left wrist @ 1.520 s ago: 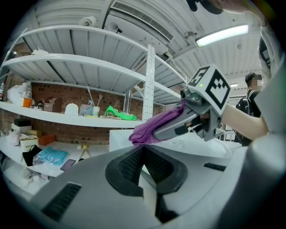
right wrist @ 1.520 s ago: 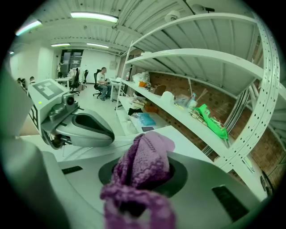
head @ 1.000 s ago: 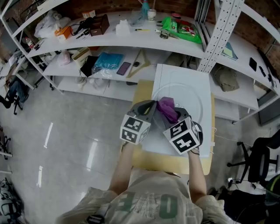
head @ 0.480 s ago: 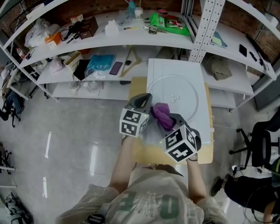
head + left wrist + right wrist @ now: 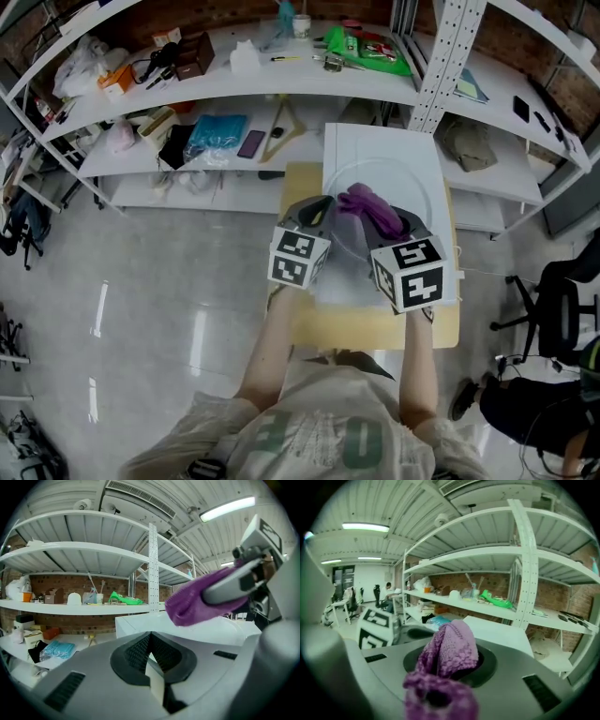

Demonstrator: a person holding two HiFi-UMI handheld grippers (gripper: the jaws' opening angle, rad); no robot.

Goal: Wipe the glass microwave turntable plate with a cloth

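Observation:
The clear glass turntable plate (image 5: 349, 246) rests over a white board (image 5: 375, 141) on a small wooden table. My left gripper (image 5: 319, 212) is at the plate's left rim. In the left gripper view its jaws (image 5: 152, 667) are shut on a thin pale edge (image 5: 155, 682) that looks like the plate's rim. My right gripper (image 5: 394, 221) is shut on a purple cloth (image 5: 370, 204), which lies bunched over the plate's middle. In the right gripper view the cloth (image 5: 450, 651) fills the jaws. It also shows in the left gripper view (image 5: 197, 603).
The wooden table (image 5: 375, 328) juts past the white board toward me. White shelves (image 5: 234, 80) with several loose items run behind and to the left. A perforated upright post (image 5: 452, 47) stands at the back right. An office chair (image 5: 562, 319) is at the right.
My right gripper and the cloth moved from the plate's near left part toward its middle and right. The left gripper stayed at the left rim. The plate's near rim looks raised.

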